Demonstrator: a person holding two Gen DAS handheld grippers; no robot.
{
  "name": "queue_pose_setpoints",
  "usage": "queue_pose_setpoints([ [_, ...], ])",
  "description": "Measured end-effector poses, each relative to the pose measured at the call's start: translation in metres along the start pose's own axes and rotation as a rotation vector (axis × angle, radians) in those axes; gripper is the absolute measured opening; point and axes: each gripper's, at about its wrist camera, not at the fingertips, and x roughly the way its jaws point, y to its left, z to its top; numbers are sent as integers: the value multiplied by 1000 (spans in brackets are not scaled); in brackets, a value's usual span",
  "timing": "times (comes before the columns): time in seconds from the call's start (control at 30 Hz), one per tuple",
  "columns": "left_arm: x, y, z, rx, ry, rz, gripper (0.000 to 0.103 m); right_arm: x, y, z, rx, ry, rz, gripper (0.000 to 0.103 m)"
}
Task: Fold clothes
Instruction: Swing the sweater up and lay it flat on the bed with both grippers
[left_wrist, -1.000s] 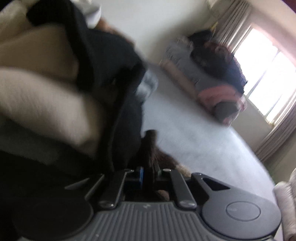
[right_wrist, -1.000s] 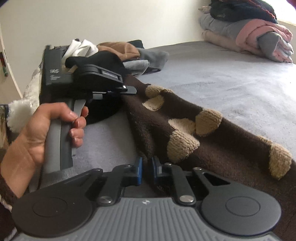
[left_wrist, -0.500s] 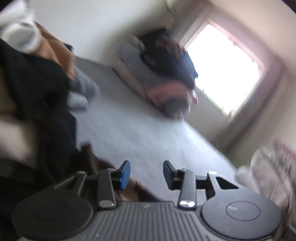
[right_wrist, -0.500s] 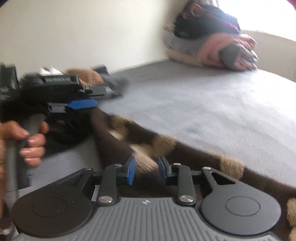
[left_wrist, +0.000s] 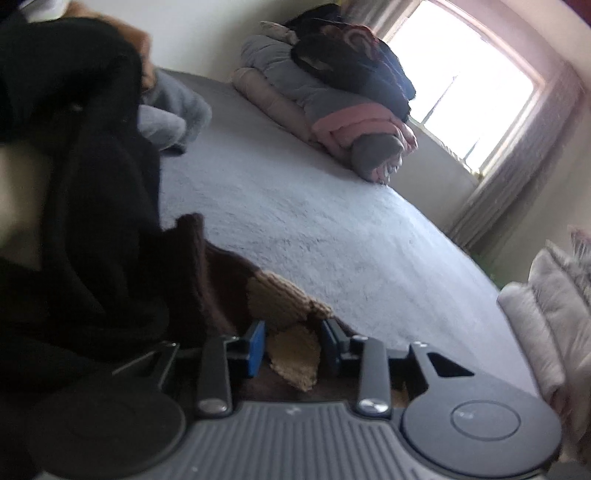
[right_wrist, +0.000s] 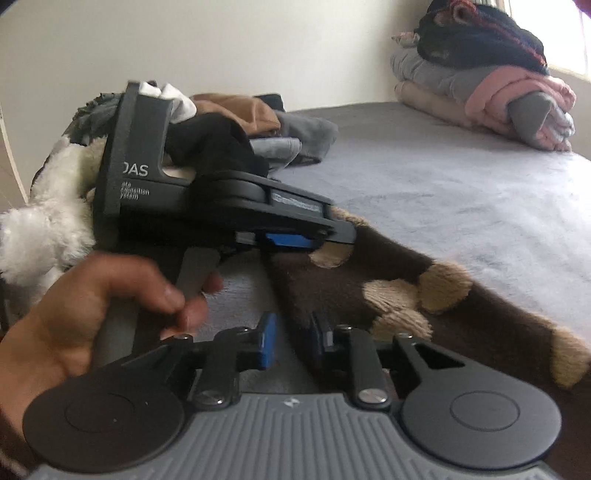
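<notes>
A dark brown fleece garment with tan patches (right_wrist: 424, 291) lies stretched across the grey bed cover (right_wrist: 461, 192). My left gripper (left_wrist: 291, 347) is open, its jaws straddling a tan patch of that garment (left_wrist: 288, 299) at its edge. It also shows in the right wrist view (right_wrist: 295, 238), held by a hand just over the garment's far end. My right gripper (right_wrist: 293, 339) is open, its jaws on either side of the garment's near edge.
A heap of unfolded clothes, black, white, tan and grey (right_wrist: 221, 125), lies at the left, close beside the left gripper (left_wrist: 74, 166). A stack of folded clothes (right_wrist: 491, 74) sits at the far side by the window (left_wrist: 461, 81). Pale folded items (left_wrist: 546, 306) are at the right.
Both grippers were shut on the brown garment a second ago and have opened. The left gripper swung right, away from the clothes heap, and now sits lower over the garment's end.
</notes>
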Motion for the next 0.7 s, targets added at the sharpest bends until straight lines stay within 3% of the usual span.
queue_pose_setpoints([
  [0.1, -13, -1, 1, -1, -51, -72, 36, -22, -16, -6, 4, -12, -130, 34],
  [0.17, -15, -5, -1, 20, -66, -176, 36, -37, -35, -12, 28, -16, -228, 37],
  [0.23, -10, -10, -5, 40, -31, -301, 36, -47, -56, -20, 88, -9, -297, 37],
  [0.33, -2, -20, -14, 134, 47, -390, 39, -50, -80, -28, 131, 10, -400, 37],
  [0.43, 19, -27, -27, 232, 173, -317, 39, -38, -98, -32, 149, 28, -447, 39],
  [0.7, 25, -20, -28, 236, 177, -320, 39, 0, -122, -12, 173, -5, -467, 53],
])
